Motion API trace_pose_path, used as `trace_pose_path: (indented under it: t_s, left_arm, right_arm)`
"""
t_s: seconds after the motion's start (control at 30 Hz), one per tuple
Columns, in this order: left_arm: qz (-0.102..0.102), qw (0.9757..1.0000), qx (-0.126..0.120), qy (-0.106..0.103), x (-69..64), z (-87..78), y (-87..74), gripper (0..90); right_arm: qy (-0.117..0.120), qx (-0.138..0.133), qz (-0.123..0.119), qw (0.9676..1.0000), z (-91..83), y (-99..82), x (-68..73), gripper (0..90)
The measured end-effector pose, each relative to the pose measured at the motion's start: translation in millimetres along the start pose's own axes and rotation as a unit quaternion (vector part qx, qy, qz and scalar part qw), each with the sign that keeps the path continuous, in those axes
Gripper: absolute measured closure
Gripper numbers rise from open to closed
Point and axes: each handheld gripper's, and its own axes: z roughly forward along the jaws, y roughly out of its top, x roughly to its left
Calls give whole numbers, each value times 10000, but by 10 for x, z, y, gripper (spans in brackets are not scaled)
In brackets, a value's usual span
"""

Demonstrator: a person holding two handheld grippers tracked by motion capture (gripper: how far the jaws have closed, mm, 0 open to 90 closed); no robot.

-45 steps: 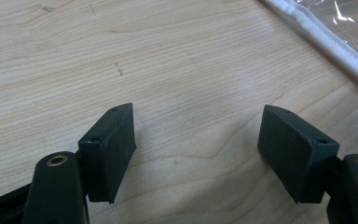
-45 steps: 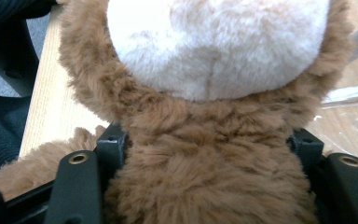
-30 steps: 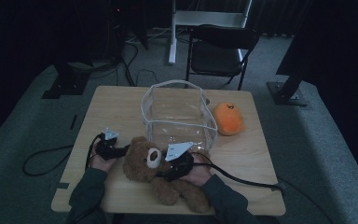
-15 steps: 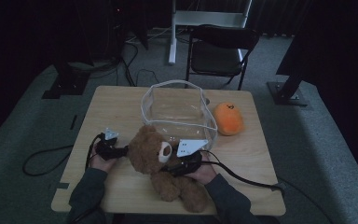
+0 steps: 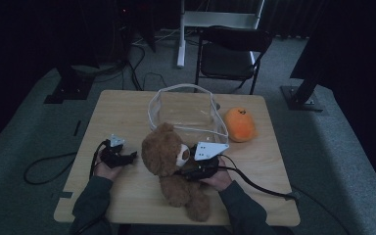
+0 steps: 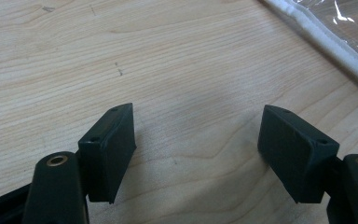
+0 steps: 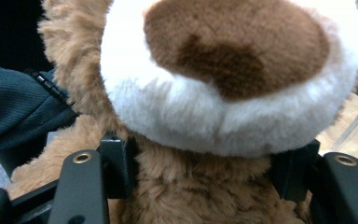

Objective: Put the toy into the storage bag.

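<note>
A brown teddy bear (image 5: 162, 155) with a white muzzle sits half upright on the wooden table (image 5: 122, 115), its legs trailing toward the front edge. My right gripper (image 5: 185, 171) is shut on the bear's neck, just under the muzzle. In the right gripper view the two black jaws press into the fur on either side of the bear (image 7: 233, 70), with the right gripper (image 7: 205, 179) around the neck. My left gripper (image 5: 131, 157) rests on the table left of the bear. The left gripper (image 6: 198, 154) stands open over bare wood, holding nothing.
A clear plastic bin (image 5: 176, 90) stands just behind the bear; its white-edged wall (image 6: 317, 32) crosses the top right of the left gripper view. An orange plush toy (image 5: 240, 124) lies right of the bin. A black chair (image 5: 230, 49) stands beyond the table.
The right gripper has lifted the bear and carried it a little right, toward the bin; the bear now sits more upright. The left gripper has stayed put.
</note>
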Motion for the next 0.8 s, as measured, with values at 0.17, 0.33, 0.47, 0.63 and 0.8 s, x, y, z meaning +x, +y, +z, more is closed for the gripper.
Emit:
trace_pose_path:
  t_s: [0.17,0.33,0.47,0.63,0.8]
  left_arm:
    - [0,10000,-3,-1,0,0,0,278]
    - [-1,10000,-1,-2,0,0,0,278]
    - [1,10000,0,-3,0,0,0,278]
    - [0,10000,1,-2,0,0,0,278]
    - [0,10000,2,-2,1,0,0,278]
  right_arm:
    - [-28,-49,15,10000,-27,18,2,366]
    - [-42,-98,3,9999,-55,37,2,366]
    - [-49,-157,0,9999,-90,62,6,367]
    - [-68,-210,-6,9998,-127,85,6,367]
    - [-71,-265,-25,9996,-173,115,4,368]
